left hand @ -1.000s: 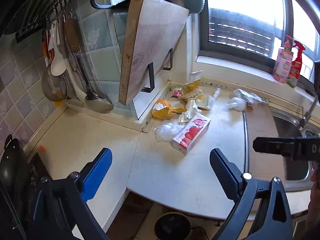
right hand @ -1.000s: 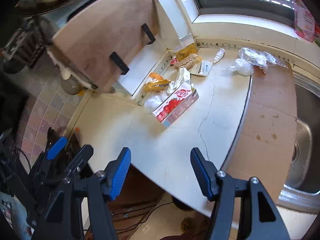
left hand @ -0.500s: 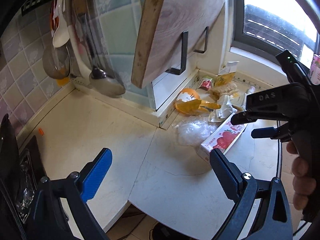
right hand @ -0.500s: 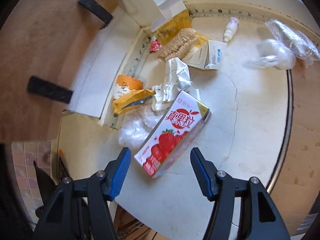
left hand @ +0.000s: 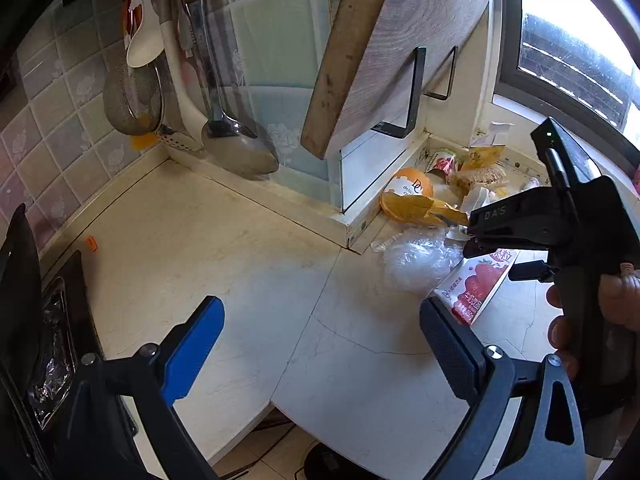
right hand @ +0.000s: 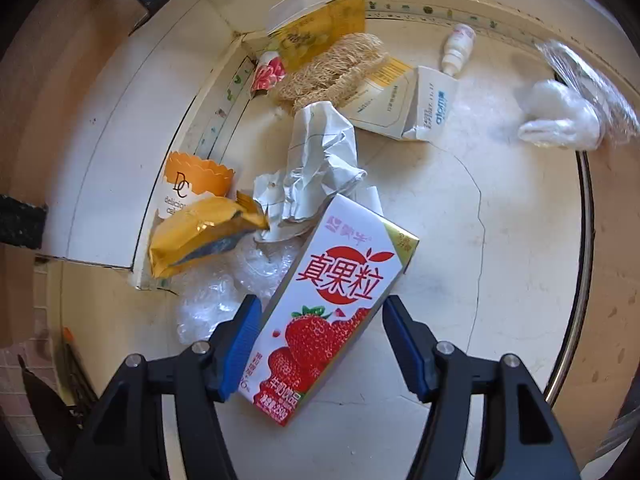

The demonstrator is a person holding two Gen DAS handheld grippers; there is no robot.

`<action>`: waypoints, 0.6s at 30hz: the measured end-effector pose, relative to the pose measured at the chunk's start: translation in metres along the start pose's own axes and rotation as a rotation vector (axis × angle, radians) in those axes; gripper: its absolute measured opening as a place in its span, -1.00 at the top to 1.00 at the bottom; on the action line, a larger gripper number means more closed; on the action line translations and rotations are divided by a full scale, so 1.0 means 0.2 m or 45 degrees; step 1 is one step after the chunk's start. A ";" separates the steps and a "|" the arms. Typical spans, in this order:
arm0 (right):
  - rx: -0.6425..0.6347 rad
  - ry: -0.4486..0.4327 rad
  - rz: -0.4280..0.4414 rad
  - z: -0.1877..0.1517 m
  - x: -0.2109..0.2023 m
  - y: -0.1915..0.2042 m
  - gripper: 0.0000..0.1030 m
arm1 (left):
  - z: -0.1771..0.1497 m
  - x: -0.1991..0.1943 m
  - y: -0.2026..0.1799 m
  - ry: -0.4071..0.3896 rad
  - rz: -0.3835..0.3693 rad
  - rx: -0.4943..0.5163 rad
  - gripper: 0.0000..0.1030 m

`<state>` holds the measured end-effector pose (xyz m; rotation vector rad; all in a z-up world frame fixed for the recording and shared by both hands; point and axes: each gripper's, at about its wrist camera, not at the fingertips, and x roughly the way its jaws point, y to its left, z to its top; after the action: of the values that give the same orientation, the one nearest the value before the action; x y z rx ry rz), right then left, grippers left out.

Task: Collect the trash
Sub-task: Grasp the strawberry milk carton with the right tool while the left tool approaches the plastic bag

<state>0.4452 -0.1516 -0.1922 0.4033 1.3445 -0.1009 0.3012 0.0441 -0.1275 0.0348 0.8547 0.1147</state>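
A strawberry milk carton (right hand: 328,312) lies flat on the pale kitchen counter (right hand: 460,240), at the near edge of a litter pile. The right gripper (right hand: 320,344) hangs over it with its jaws spread, one blue finger on each side of the carton's lower half; whether the fingers touch it cannot be told. Just left of the carton sits crumpled clear plastic wrap (right hand: 216,300). Beyond it lie a yellow foil wrapper (right hand: 196,236), an orange cake cup (right hand: 192,184) and crumpled white paper (right hand: 316,160). Farther back are a loofah scrubber (right hand: 332,72), a flattened white medicine box (right hand: 404,108) and a small white bottle (right hand: 456,48). A clear plastic bag (right hand: 560,116) lies well apart to the right.

In the left wrist view, the left gripper (left hand: 320,340) hovers over bare counter near the edge, jaws wide apart and holding nothing. A wooden cutting board (left hand: 384,48) hangs on a wall rack above, beside a metal ladle (left hand: 236,148).
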 end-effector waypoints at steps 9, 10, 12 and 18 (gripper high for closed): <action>-0.107 0.082 -0.159 -0.02 0.12 0.05 -0.42 | 0.02 0.05 -0.01 0.023 -0.018 -0.005 -0.89; -0.110 0.112 -0.171 -0.03 0.15 0.03 -0.42 | 0.03 0.06 -0.02 0.025 -0.027 -0.003 -0.89; -0.159 0.094 -0.207 -0.08 0.14 -0.02 -0.32 | 0.04 0.08 -0.03 0.028 -0.048 0.005 -0.89; -0.228 0.111 -0.086 -0.16 0.05 -0.20 -0.07 | 0.11 0.19 -0.14 0.064 -0.146 0.021 -0.89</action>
<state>0.4056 -0.1755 -0.2170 0.2137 1.4401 -0.0186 0.3440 0.0210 -0.1438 -0.0013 0.9063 0.0011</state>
